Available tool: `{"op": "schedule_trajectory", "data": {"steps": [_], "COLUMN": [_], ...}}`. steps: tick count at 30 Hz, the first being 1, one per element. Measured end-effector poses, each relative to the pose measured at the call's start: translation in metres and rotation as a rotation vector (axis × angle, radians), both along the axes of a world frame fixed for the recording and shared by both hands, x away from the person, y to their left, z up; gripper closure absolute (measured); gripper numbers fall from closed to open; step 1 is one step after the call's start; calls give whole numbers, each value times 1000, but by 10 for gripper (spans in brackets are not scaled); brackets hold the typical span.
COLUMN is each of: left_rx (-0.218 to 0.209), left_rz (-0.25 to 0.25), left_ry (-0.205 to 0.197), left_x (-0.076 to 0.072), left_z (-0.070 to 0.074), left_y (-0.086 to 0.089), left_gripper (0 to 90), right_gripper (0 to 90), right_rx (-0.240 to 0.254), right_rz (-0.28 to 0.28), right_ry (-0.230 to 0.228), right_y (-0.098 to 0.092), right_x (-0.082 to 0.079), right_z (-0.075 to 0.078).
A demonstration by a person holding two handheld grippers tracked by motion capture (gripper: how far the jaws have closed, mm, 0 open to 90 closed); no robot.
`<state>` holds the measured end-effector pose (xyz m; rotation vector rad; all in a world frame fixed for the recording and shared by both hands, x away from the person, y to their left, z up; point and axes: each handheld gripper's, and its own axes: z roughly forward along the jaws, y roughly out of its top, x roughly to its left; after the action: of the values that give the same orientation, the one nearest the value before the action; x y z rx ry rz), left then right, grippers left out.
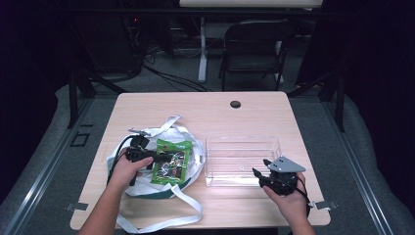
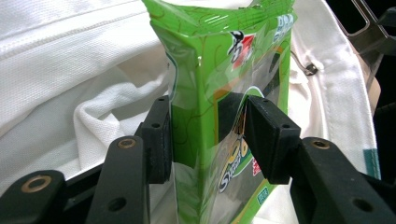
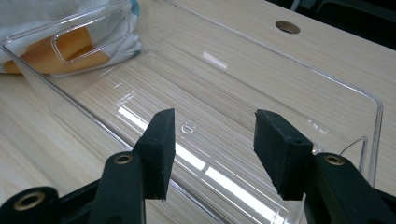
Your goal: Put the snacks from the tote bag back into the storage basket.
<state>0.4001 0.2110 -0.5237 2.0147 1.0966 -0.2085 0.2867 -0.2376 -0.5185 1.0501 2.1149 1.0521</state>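
Lying at the left of the wooden table (image 1: 254, 117): a white cloth bag (image 1: 191, 142), long straps trailing toward the near edge. On the bag rests a green snack packet (image 1: 172, 161), printed, with a clear window. Left gripper (image 1: 164, 157), held in the left hand (image 1: 126, 169): jaws partly closed, one on each side of the packet; in the left gripper view the left pad touches the film, and the right pad appears to press the clear window. Right of the bag, just beside it: a clear plastic bin (image 1: 242, 142), rectangular, nothing inside. Right gripper (image 1: 260, 172), held in the right hand (image 1: 291, 200): at the bin's near right corner, jaws spread wide, gripping nothing, poised above the bin's near wall.
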Motion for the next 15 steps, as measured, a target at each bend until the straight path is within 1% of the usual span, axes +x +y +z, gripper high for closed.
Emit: {"op": "schedule_trajectory", "data": {"steps": [5, 6, 8, 11, 15], "left_rx": [-5, -3, -7, -6, -11], "left_rz": [-9, -16, -18, -36, -55], "left_ry": [-12, -24, -27, -38, -44], "left_x": [-4, -6, -7, -10, -13], "left_z": [4, 5, 6, 8, 11], "left_y": [1, 2, 2, 2, 2], "left_gripper": [562, 576, 581, 589, 592], "right_gripper": [487, 487, 488, 487, 487], "right_rx": [1, 1, 1, 1, 1], "right_rz": [-3, -2, -2, -3, -4], "right_ry": [-2, -1, -1, -1, 0], "right_y": [0, 0, 0, 0, 0], "right_x": [0, 0, 0, 0, 0], "right_z": [0, 0, 0, 0, 0]}}
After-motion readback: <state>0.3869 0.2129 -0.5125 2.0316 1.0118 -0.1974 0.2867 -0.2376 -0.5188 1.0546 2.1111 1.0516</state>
